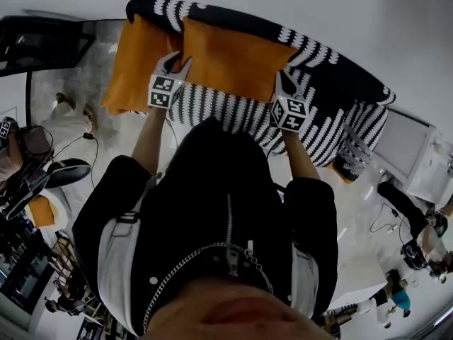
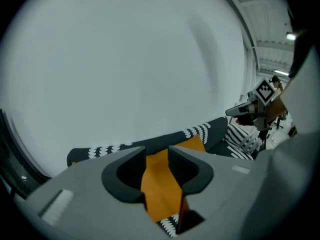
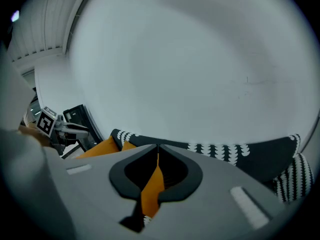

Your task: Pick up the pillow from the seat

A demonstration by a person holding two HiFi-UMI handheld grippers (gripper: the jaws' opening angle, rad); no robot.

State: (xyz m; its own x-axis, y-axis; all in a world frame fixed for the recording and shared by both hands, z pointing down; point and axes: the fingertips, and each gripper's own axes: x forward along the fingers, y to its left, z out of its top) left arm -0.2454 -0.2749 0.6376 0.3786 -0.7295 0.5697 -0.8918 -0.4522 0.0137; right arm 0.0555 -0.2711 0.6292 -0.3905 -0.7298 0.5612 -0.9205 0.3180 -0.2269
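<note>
An orange pillow [image 1: 233, 59] stands against the back of a black seat with white patterning [image 1: 333, 112]. My left gripper [image 1: 172, 68] is at the pillow's left edge and my right gripper [image 1: 287, 85] at its right lower corner. In the left gripper view the left gripper [image 2: 157, 156] has its jaws apart, with the pillow's [image 2: 160, 189] orange cloth in the gap. In the right gripper view the right gripper [image 3: 158, 154] is shut on a thin fold of the pillow [image 3: 151, 189].
A second orange pillow [image 1: 134, 66] leans at the seat's left end, right beside the held one. A white wall rises behind the seat. A white box [image 1: 407, 144] stands at the right, a dark screen [image 1: 42, 44] at the left, and people and gear around.
</note>
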